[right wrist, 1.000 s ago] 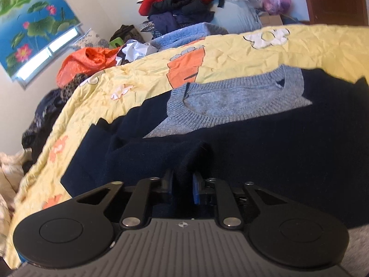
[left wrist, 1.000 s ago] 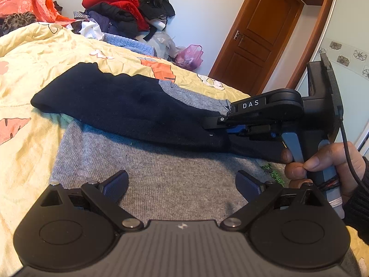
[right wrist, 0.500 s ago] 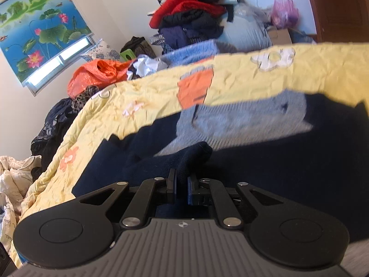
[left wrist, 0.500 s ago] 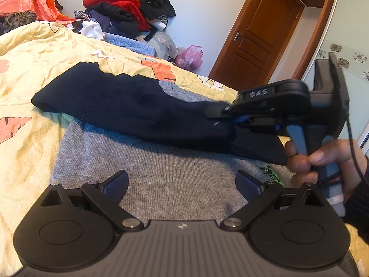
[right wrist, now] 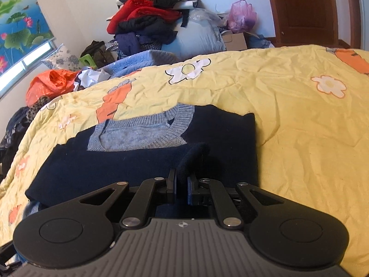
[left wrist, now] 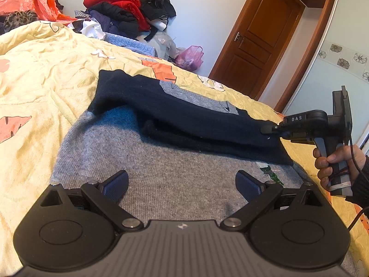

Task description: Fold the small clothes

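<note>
Grey/navy knit sweater [left wrist: 175,175], navy sleeves folded across, on bed.

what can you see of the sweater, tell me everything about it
The sweater is a knit, grey on the body with navy sleeves and a ribbed grey neckline. It lies flat on the yellow bedspread, with a navy sleeve folded across the chest. The right gripper is shut on the sleeve's cuff, lifting it slightly. The left gripper hovers open over the grey hem area.

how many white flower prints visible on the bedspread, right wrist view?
2 clear in the right wrist view: one flower print beyond the sweater, another flower print at right. Paler ones on the bedspread at left may be more; the sweater may hide others.
</note>
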`<control>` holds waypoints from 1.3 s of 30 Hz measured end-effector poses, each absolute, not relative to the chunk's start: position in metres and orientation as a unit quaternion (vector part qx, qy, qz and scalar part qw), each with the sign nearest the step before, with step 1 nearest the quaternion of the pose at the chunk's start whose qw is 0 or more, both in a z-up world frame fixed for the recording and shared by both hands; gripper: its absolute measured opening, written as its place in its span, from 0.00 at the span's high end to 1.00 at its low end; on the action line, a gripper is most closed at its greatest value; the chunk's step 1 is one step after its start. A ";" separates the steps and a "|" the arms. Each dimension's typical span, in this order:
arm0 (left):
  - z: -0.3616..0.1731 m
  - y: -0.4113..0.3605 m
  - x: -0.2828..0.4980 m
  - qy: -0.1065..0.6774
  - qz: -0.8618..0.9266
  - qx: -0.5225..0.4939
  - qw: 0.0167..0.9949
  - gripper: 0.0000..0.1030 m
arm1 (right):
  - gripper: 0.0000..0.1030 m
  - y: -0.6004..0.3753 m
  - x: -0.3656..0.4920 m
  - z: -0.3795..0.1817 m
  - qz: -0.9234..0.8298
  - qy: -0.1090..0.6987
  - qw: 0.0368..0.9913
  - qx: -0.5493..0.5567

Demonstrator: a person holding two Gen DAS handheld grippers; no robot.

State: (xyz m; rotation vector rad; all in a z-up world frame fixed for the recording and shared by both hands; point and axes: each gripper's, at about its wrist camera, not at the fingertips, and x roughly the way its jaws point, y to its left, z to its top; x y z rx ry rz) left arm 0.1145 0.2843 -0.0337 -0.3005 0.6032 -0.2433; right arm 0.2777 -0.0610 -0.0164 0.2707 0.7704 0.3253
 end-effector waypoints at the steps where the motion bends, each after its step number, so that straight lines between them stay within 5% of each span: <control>1: -0.034 0.284 0.115 0.295 -0.119 -0.146 0.937 0.03 | 0.84 -0.061 0.278 -0.016 0.159 0.371 0.905 0.133; 39: -0.034 0.284 0.115 0.295 -0.118 -0.146 0.937 0.03 | 0.85 -0.082 0.285 -0.026 0.115 0.377 0.911 0.119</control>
